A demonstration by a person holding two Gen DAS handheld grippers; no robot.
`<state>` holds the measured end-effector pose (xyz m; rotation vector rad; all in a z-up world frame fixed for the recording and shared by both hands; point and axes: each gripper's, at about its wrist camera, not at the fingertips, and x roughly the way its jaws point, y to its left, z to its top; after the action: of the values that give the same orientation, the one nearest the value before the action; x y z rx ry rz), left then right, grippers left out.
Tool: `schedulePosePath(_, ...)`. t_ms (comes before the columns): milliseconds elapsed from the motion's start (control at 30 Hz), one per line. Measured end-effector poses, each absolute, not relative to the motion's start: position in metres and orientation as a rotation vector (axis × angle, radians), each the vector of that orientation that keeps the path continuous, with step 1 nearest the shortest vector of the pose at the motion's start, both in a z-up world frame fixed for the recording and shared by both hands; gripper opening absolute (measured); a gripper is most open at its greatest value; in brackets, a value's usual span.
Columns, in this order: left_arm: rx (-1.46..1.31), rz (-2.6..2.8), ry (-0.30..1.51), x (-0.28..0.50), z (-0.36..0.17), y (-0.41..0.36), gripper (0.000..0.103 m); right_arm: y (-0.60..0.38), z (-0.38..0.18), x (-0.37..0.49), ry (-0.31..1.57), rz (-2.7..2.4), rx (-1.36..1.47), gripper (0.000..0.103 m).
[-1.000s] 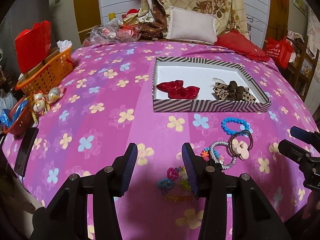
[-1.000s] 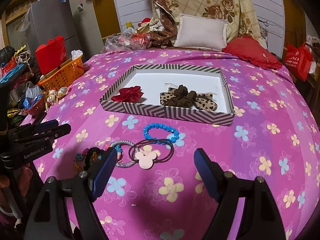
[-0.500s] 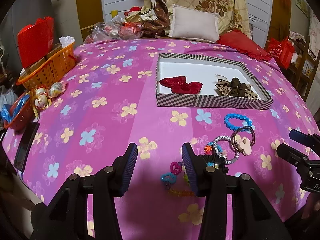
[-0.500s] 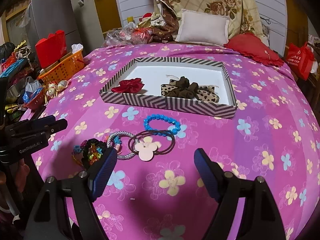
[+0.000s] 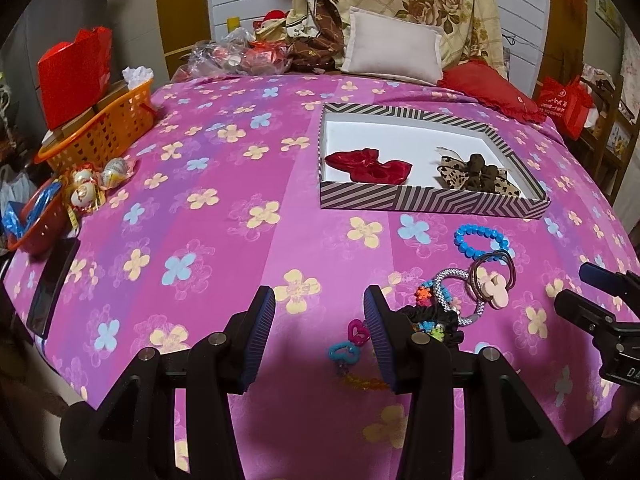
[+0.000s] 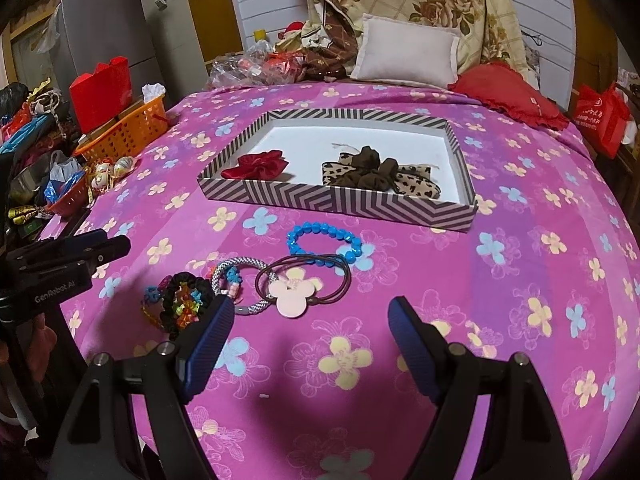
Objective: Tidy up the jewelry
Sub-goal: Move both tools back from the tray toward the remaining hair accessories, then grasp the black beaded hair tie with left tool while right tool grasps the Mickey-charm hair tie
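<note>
The left wrist view looks forward along its own blue-padded fingers [image 5: 260, 332], low over the near edge of the pink flowered bedspread [image 5: 224, 216], facing the headboard. The shallow zigzag-striped tray [image 5: 432, 200] lies ahead and to its right. The right wrist view faces the same way from further right, with that tray [image 6: 340, 202] ahead and slightly left. Both share the tray, the blue bead bracelet [image 5: 480, 237] [image 6: 324, 242] and the orange plastic basket [image 5: 104, 128] [image 6: 128, 130] (each also catches the other gripper at its frame edge).
</note>
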<state>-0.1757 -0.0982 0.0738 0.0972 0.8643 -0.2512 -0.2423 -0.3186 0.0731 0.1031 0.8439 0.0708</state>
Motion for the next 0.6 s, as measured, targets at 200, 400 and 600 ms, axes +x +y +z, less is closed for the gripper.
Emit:
schedulePosePath(200, 0.066, -0.273, 0.900, -0.176, 0.070, -0.086, 0.023, -0.321, 0.068, -0.243, 0.853, 0.072, 0.110, 0.082)
schedulePosePath(400, 0.081, -0.308, 0.920, -0.182, 0.064, -0.087, 0.023, -0.322, 0.063, -0.241, 0.864, 0.080, 0.120, 0.082)
schedulePosePath(600, 0.119, -0.384, 0.941, -0.183, 0.058, -0.105, 0.023, -0.318, 0.057, -0.239, 0.876, 0.094, 0.107, 0.082)
